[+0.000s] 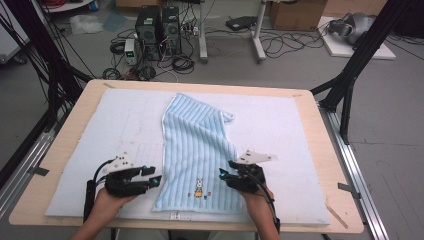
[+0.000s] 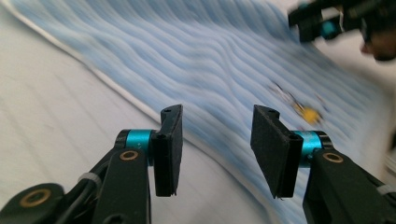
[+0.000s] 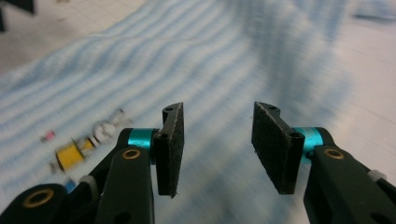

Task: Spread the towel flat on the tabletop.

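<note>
A light blue striped towel [image 1: 200, 145] lies spread on the white mat [image 1: 280, 130], with a small rabbit picture [image 1: 199, 188] near its front edge. My left gripper [image 1: 157, 179] hovers at the towel's left edge, jaws apart with nothing between the pads [image 2: 169, 144]. At the towel's right edge my right gripper [image 1: 222, 175] is also open and empty. In the left gripper view [image 2: 217, 149] the towel edge [image 2: 140, 105] runs under the jaws. The right gripper view [image 3: 217, 149] looks over the towel [image 3: 210, 60] and the rabbit picture [image 3: 77, 151].
The mat lies on a wooden table [image 1: 65, 135]. Black frame posts [image 1: 350, 75] stand at both sides. On the floor beyond are computer towers [image 1: 157, 30], cables and a cardboard box [image 1: 297, 14]. Bare mat lies left and right of the towel.
</note>
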The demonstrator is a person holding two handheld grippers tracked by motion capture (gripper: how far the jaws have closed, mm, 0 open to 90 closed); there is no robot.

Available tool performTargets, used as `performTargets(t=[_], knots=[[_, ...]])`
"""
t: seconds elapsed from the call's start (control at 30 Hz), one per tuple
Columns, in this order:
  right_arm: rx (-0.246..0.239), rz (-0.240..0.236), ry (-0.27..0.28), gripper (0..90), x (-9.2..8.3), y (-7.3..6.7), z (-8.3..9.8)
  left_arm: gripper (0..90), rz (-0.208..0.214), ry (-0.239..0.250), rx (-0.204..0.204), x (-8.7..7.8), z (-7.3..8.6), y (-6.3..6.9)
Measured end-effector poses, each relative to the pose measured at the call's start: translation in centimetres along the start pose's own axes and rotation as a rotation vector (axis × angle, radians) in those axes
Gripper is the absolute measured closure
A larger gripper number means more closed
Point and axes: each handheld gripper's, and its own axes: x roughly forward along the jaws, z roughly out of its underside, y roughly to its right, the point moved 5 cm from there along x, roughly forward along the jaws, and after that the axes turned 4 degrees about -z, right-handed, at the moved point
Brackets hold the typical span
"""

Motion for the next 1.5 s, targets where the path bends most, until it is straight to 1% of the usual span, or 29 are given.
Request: performTargets(t=[0.03, 0.07, 0.17, 0.27, 0.3, 0.37, 0.4, 0.43, 0.53, 0.57, 0.6, 0.73, 0.83, 0.87, 0.9, 0.93, 0.97, 1.0, 1.03, 1.07, 1.1, 1.13, 1.17, 1.27, 1.3, 1.33, 1.4, 1.43, 1.5], knots=[[0.0, 0.0, 0.0, 53.6, 0.0, 0.0, 0.0, 52.0, 0.0, 0.0, 0.0, 0.0, 0.0, 0.0], [-0.007, -0.05, -0.017, 53.7, 1.8, -0.8, -0.6, 51.9, -0.014, 0.018, -0.009, 0.1, -0.6, -0.6], [-0.031, -0.076, -0.061, 57.8, 3.5, -1.5, -0.7, 51.8, -0.046, 0.062, -0.063, 0.5, -2.0, -2.3], [-0.079, -0.08, -0.117, 74.0, 4.8, -2.1, -0.6, 51.8, -0.065, 0.087, -0.098, 0.7, -2.8, -3.6], [-0.078, -0.123, -0.135, 85.3, 4.7, -2.1, -0.7, 51.9, -0.072, 0.089, -0.103, 0.8, -2.9, -4.1], [-0.088, -0.135, -0.14, 85.9, 4.6, -2.2, -0.6, 51.9, -0.078, 0.086, -0.114, 1.0, -3.0, -4.8], [-0.105, -0.19, -0.156, 86.0, 4.3, -2.7, -0.4, 52.0, -0.08, 0.085, -0.12, 1.1, -3.0, -5.1], [-0.105, -0.19, -0.156, 86.0, 4.3, -2.7, -0.4, 52.0, -0.082, 0.087, -0.121, 1.1, -3.0, -5.3], [-0.132, -0.324, -0.18, 85.9, 3.4, -3.8, 0.6, 52.9, -0.091, 0.095, -0.114, 1.5, -3.2, -5.9], [-0.132, -0.324, -0.18, 85.9, 3.4, -3.8, 0.6, 52.9, -0.091, 0.097, -0.116, 1.7, -3.3, -6.0], [-0.135, -0.368, -0.194, 85.9, 2.8, -4.3, 1.0, 53.2, -0.09, 0.093, -0.116, 1.8, -3.4, -6.2], [-0.162, -0.442, -0.221, 83.1, 1.8, -5.0, 1.7, 53.6, -0.111, 0.102, -0.097, 2.6, -4.0, -7.0], [-0.163, -0.453, -0.209, 75.5, 1.6, -4.8, 1.4, 53.6, -0.117, 0.097, -0.088, 3.0, -4.2, -7.3], [-0.132, -0.446, -0.155, 67.7, 1.4, -3.9, 0.5, 53.5, -0.12, 0.1, -0.088, 3.2, -4.4, -7.6], [-0.132, -0.446, -0.155, 67.7, 1.4, -3.9, 0.5, 53.4, -0.12, 0.1, -0.088, 3.2, -4.4, -7.6], [-0.084, -0.401, -0.089, 61.7, 1.3, -2.2, -0.8, 53.1, -0.124, 0.103, -0.09, 3.5, -4.6, -7.8], [-0.084, -0.401, -0.089, 61.7, 1.3, -2.2, -0.8, 53.1, -0.124, 0.103, -0.09, 3.5, -4.6, -7.8], [-0.048, -0.305, -0.051, 59.9, 1.6, 0.1, -2.0, 53.0, -0.125, 0.107, -0.09, 3.6, -4.6, -7.9], [-0.048, -0.305, -0.051, 59.9, 1.6, 0.1, -2.0, 53.0, -0.125, 0.103, -0.087, 3.7, -4.5, -8.0], [-0.015, -0.19, -0.012, 58.0, 2.1, 2.5, -3.0, 52.7, -0.126, 0.097, -0.092, 4.0, -4.5, -8.2], [-0.015, -0.19, -0.012, 58.0, 2.1, 2.5, -3.0, 52.6, -0.126, 0.097, -0.092, 4.0, -4.5, -8.2], [0.015, -0.067, -0.009, 57.4, 2.9, 4.7, -3.8, 52.1, -0.126, 0.096, -0.097, 4.1, -4.4, -8.3], [0.015, -0.067, -0.009, 57.4, 2.9, 4.7, -3.8, 52.1, -0.124, 0.092, -0.099, 4.2, -4.4, -8.4], [0.057, 0.067, -0.051, 59.0, 4.6, 7.1, -4.1, 50.9, -0.126, 0.086, -0.114, 4.5, -4.2, -8.6], [0.066, 0.097, -0.072, 61.0, 5.2, 7.5, -4.0, 50.6, -0.126, 0.08, -0.115, 4.5, -4.2, -8.6], [0.07, 0.133, -0.119, 71.2, 6.2, 8.1, -3.7, 50.4, -0.125, 0.076, -0.121, 4.5, -4.1, -8.7], [0.061, 0.131, -0.125, 75.7, 6.3, 8.1, -3.5, 50.4, -0.127, 0.075, -0.122, 4.5, -4.1, -8.8], [0.064, 0.107, -0.123, 85.3, 6.3, 8.0, -3.5, 50.3, -0.128, 0.077, -0.125, 4.5, -4.1, -8.9], [0.019, 0.085, -0.162, 86.9, 5.5, 7.6, -3.2, 50.3, -0.128, 0.074, -0.127, 4.5, -4.0, -9.0]])
